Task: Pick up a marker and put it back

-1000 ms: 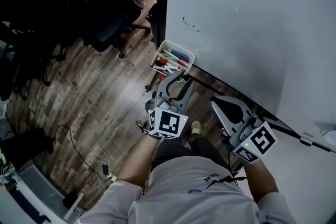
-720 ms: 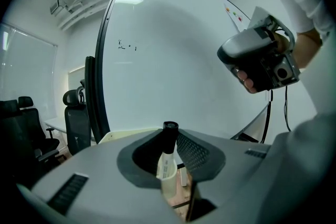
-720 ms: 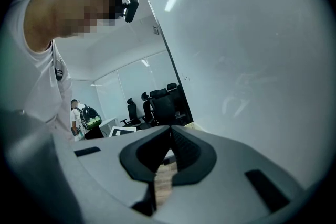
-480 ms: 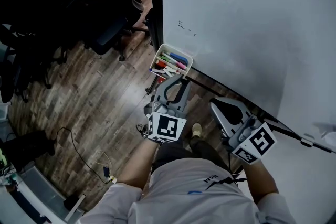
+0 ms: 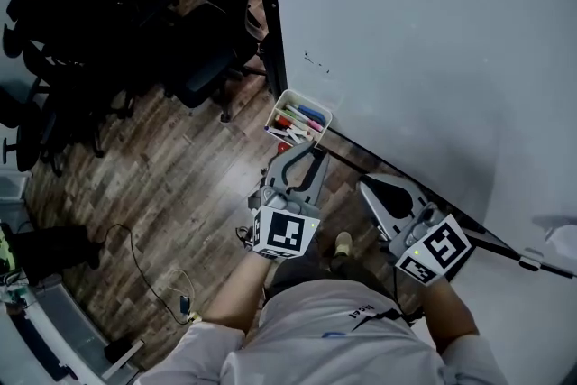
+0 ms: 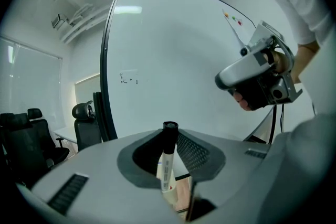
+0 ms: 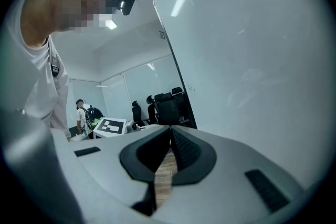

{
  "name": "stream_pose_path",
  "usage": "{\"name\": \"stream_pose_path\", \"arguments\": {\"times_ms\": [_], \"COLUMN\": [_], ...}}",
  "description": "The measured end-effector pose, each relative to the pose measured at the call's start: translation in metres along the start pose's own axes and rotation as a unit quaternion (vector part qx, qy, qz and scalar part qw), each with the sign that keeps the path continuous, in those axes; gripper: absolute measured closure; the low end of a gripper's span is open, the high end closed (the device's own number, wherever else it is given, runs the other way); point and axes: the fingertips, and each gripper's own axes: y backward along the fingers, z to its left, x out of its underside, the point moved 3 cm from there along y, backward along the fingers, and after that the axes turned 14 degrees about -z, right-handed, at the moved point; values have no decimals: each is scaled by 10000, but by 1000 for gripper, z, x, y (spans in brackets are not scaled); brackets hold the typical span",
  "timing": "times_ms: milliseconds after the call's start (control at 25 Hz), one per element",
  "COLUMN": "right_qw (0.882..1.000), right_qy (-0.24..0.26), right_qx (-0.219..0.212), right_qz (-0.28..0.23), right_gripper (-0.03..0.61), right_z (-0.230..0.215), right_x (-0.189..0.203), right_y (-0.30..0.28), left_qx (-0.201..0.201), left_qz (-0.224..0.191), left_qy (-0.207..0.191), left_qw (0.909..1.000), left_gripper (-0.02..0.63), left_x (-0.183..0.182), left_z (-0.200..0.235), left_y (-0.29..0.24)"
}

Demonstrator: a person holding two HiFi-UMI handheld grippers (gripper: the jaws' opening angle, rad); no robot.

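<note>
A marker (image 6: 167, 162) with a white body and black cap stands upright between the jaws of my left gripper (image 6: 170, 136), which grip it. In the head view the left gripper (image 5: 305, 154) hovers just below a white tray (image 5: 281, 100) that holds several coloured markers (image 5: 301, 116), fixed at the whiteboard's lower left corner. My right gripper (image 5: 377, 187) is held lower right of it, near the board's bottom edge. Its jaws meet at the tips in the right gripper view (image 7: 170, 129), with nothing between them. The left gripper view also shows the right gripper (image 6: 256, 79) in a hand.
A large whiteboard (image 5: 433, 41) fills the right side, with a small scribble (image 5: 315, 63) and a dark frame post (image 5: 268, 22). Black office chairs (image 5: 108, 22) stand at upper left on the wooden floor. A cable (image 5: 144, 266) trails on the floor at lower left.
The left gripper's jaws have narrowed onto a marker, and the gripper has drawn back a little from the tray. The right gripper has stayed about where it was.
</note>
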Motion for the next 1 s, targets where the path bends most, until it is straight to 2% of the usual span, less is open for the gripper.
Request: {"name": "stream_pose_path", "arguments": {"times_ms": [360,520,1000], "right_qw": [9989,9976,9945], "right_qy": [162,266,492], "right_qx": [-371,-529,-725], "right_qz": [-245,-363,-575], "right_gripper": [565,565,565], "right_z": [18,26,31], "right_x": [-23,-36,-68], "right_y": [16,24,50], "left_qx": [-277,-417,-493], "left_qz": [-360,-499,-804], "left_qy": [102,288,613], "left_qw": [9989,9975,9937], "left_gripper": [525,525,523], "left_x": [-65,-94,-159], "left_z": [-12,-21,-58], "left_y": [20,28,40]}}
